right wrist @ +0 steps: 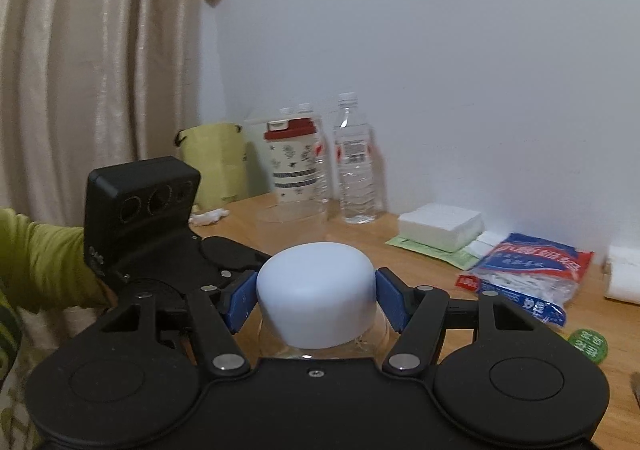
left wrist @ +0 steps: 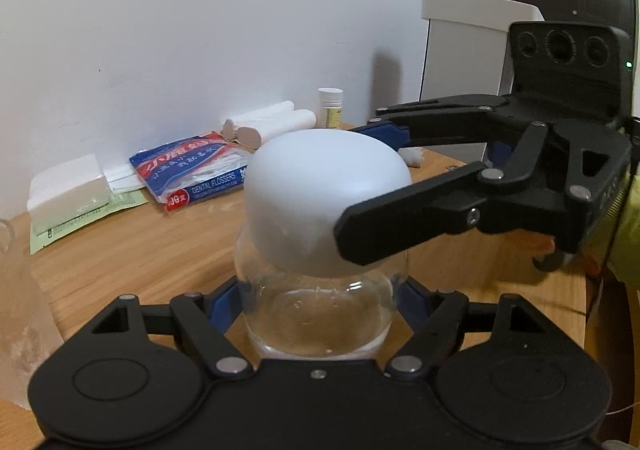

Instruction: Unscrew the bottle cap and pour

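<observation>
Your clear glass bottle [left wrist: 316, 314] stands upright on the wooden table [left wrist: 160, 250], capped by a smooth, matte white dome cap [right wrist: 316, 298]. Your left gripper [left wrist: 318, 302] is clamped on the rounded glass body; your right gripper [right wrist: 316, 300] presses its blue pads [right wrist: 242, 300] against the cap's sides – both closed to fit. Bare wood lies left; a crinkly dental flosser bag [left wrist: 192, 174] and paper rolls [left wrist: 272, 122] line the wall – well apart
</observation>
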A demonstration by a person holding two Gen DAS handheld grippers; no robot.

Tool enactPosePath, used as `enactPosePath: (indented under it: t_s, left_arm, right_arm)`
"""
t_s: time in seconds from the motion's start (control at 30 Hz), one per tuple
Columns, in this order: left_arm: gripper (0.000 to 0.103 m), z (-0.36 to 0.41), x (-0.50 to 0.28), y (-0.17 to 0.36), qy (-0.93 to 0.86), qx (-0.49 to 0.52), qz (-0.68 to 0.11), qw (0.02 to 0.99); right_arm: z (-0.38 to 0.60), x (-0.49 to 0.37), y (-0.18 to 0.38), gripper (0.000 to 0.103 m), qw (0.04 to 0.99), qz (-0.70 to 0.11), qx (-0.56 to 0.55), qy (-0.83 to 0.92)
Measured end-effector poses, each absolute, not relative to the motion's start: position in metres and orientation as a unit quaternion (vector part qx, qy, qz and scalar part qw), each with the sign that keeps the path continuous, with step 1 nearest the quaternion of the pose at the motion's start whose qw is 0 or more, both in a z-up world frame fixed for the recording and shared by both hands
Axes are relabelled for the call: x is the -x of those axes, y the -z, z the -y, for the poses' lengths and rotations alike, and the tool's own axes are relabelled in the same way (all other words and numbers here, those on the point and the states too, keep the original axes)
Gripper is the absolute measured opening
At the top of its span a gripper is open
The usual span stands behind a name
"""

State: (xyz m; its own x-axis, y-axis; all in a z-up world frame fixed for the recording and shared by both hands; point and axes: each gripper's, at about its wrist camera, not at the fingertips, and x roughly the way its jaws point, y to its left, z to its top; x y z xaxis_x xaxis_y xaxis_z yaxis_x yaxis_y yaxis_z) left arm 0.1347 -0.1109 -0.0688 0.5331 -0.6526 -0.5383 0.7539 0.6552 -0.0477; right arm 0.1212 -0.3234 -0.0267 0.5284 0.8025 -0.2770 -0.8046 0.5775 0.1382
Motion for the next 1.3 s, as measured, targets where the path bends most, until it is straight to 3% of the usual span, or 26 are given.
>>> enactPosePath:
  t_s: [0.3,0.4,0.63,0.73,1.3]
  left_arm:
    - [0.083,0.112,-0.138,0.069,0.392,-0.080,-0.275,0.874]
    - [0.090,0.112,-0.138,0.069,0.379,-0.067,-0.280,0.879]
    - [0.089,0.113,-0.132,0.064,0.339,-0.026,-0.267,0.902]
    - [0.083,0.116,-0.129,0.065,0.329,-0.018,-0.266,0.906]
    - [0.082,0.109,-0.104,0.062,0.306,-0.018,-0.268,0.913]
  right_arm:
    - [0.332,-0.118,0.025,0.072,0.882,-0.172,-0.082,-0.431]
    - [0.333,-0.117,0.022,0.072,0.886,-0.174,-0.087,-0.422]
    - [0.319,-0.114,0.023,0.075,0.897,-0.181,-0.072,-0.397]
    - [0.316,-0.115,0.024,0.075,0.898,-0.185,-0.074,-0.392]
    - [0.290,-0.091,0.018,0.075,0.912,-0.166,-0.038,-0.374]
